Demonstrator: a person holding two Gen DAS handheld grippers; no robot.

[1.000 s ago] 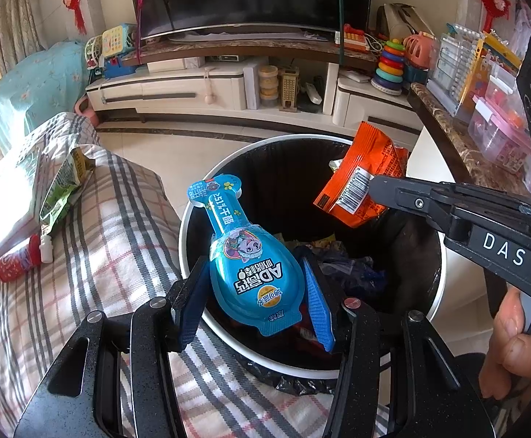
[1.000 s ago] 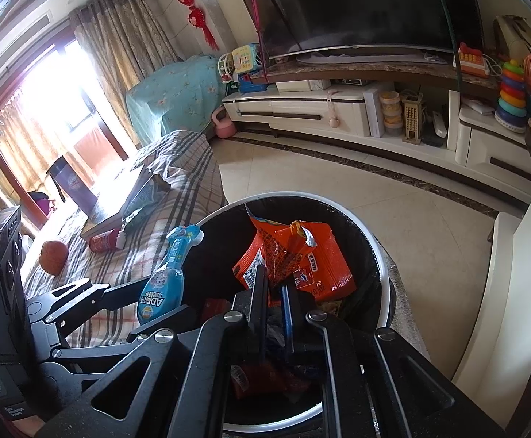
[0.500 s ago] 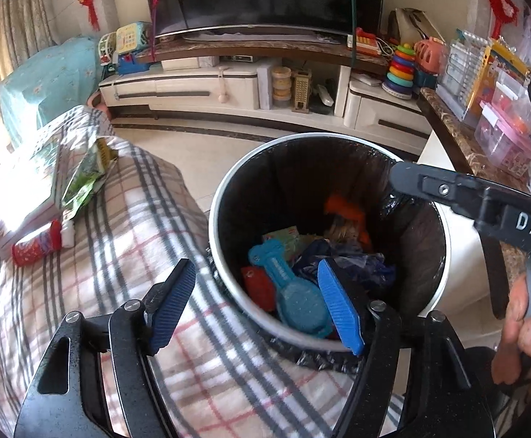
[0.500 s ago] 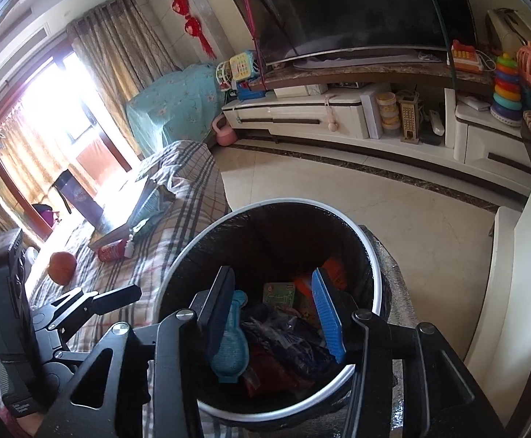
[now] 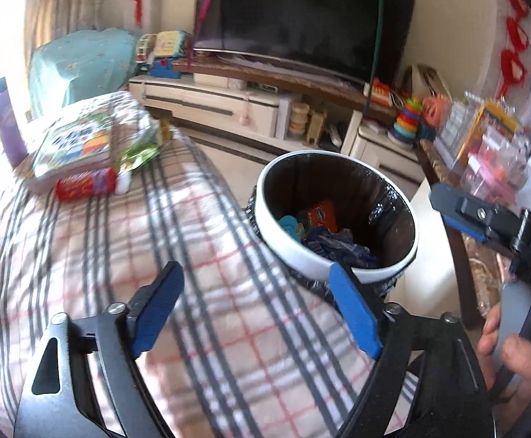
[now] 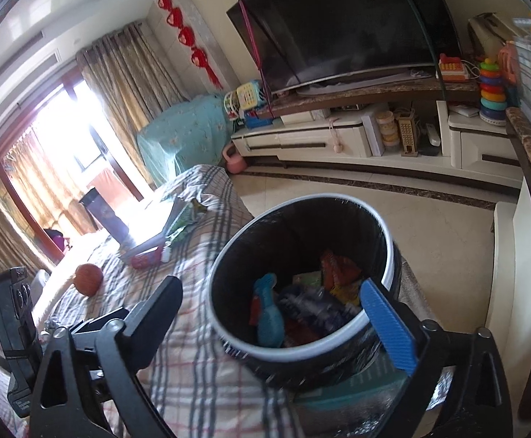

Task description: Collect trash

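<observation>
the left gripper hangs over the plaid blanket, its blue pads spread wide with nothing between them; its jaws have just been opening. the right gripper is likewise released and empty, jaws just opened to their widest, framing the near rim of the trash bin. the bin, white-rimmed with a black liner, stands just beside the blanket's edge. inside it lie the blue bottle-shaped wrapper, the orange snack packet and a crumpled dark blue bag, plus some red scraps (too blurred to name). in the left view the same orange packet shows near the bin's far wall, the blue wrapper beside it.

farther along the blanket, well apart from the bin, sit a red snack tube, a green wrapper and a picture book, touching or nearly so. an orange ball rests nearer the window. a hand grips the right gripper's handle at the left view's edge.
</observation>
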